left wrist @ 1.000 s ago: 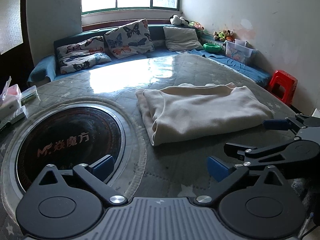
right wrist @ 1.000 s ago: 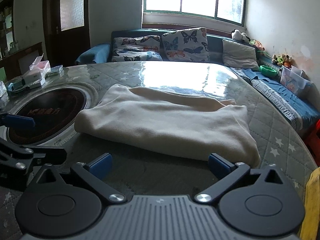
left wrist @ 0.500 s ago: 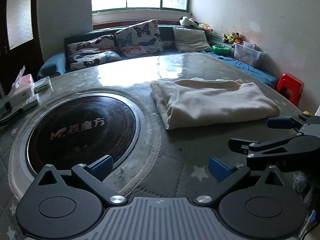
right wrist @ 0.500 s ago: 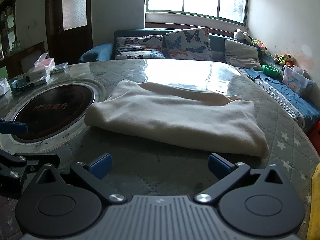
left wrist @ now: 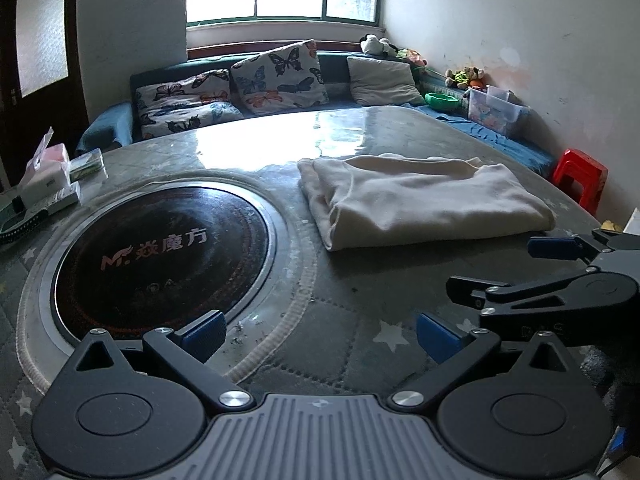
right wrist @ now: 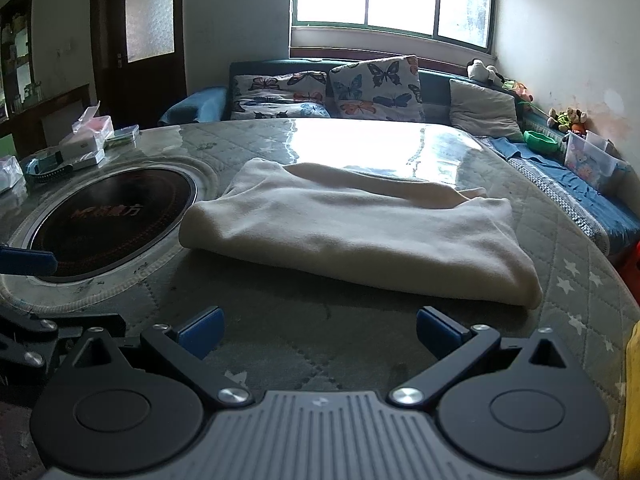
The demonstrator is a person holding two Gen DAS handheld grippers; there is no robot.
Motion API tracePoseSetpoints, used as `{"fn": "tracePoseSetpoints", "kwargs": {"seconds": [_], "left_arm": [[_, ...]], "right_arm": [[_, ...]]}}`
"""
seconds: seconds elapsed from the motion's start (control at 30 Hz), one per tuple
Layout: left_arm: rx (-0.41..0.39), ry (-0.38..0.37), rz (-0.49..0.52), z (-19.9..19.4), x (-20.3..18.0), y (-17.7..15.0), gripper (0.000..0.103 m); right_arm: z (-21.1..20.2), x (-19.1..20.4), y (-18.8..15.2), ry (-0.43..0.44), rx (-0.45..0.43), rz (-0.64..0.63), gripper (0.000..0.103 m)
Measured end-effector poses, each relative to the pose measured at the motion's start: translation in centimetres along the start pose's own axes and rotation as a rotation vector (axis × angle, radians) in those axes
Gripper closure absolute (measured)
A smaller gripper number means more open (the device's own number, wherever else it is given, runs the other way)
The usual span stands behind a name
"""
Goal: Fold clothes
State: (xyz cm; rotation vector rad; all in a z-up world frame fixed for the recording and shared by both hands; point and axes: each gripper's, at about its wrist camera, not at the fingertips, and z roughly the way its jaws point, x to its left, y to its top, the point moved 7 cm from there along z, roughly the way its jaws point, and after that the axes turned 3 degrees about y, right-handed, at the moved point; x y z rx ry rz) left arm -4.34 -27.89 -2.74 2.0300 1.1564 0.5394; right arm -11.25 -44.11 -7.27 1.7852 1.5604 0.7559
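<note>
1. The round table (right wrist: 568, 280) is lying under both grippers.
2. The folded cream garment (right wrist: 360, 236) is resting ahead of the right gripper (right wrist: 318, 330), untouched.
3. The left gripper (left wrist: 320, 334) and the right one are each gaping wide, holding nothing.

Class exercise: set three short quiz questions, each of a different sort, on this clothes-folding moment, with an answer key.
1. True or false: the left tongs are clamped on the cream garment.
2. Multiple choice: the garment lies A) folded on the table, B) draped over the red stool, C) spread on the sofa.
3. Fill in: seen from the right tongs, the dark round hotplate set in the table lies to the garment's ____.

Key: 1 false, both tongs are open and empty; 2 A; 3 left.
</note>
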Motion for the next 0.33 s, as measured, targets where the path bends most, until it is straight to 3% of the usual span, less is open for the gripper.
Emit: {"fn": "tracePoseSetpoints", "kwargs": {"seconds": [0.33], "left_arm": [[-0.018, -0.026, 0.016, -1.0, -1.3, 0.3, 0.0]], "right_arm": [[-1.1, -0.5, -0.2, -0.017, -0.003, 0.029, 0.0]]}}
